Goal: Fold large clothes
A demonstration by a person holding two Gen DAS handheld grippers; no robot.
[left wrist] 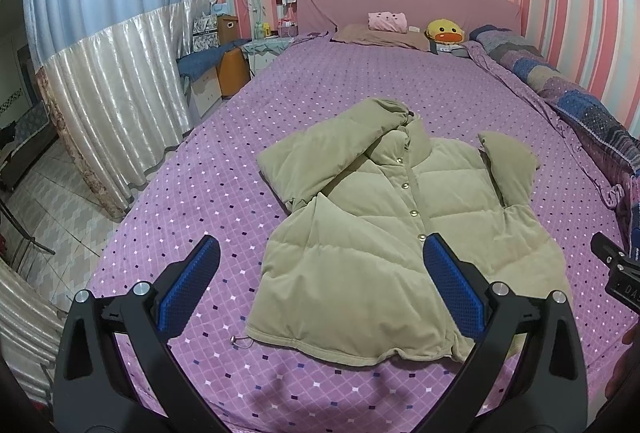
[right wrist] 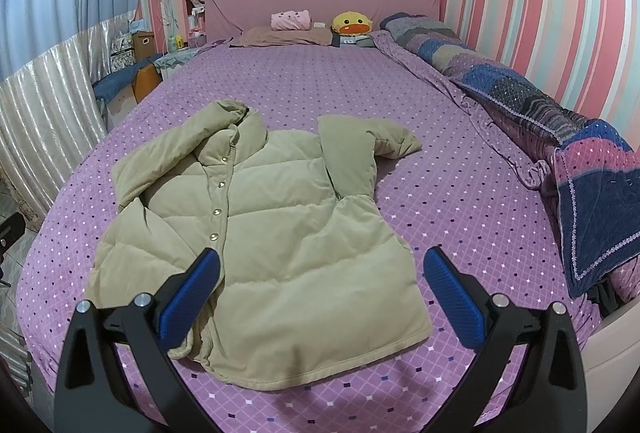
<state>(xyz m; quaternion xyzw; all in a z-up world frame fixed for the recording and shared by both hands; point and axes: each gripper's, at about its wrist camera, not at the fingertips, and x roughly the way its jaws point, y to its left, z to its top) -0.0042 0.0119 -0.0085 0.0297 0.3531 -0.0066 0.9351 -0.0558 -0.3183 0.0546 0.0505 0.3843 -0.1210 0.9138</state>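
Buttoned beige puffer jacket [left wrist: 384, 233] lies flat, sleeves folded inward; both claws [left wrist: 320, 253] [right wrist: 320, 257] spread

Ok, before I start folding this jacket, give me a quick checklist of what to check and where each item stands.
1. Left gripper open and holding nothing: ok.
2. Right gripper open and holding nothing: ok.
3. Jacket lying front up on the bed: ok.
4. Jacket buttoned shut: cannot tell; the buttons show, but the lower front is hidden.
5. Sleeves spread flat: not ok; both lie bent at the shoulders.
6. Bare bed around the jacket for folding: ok.
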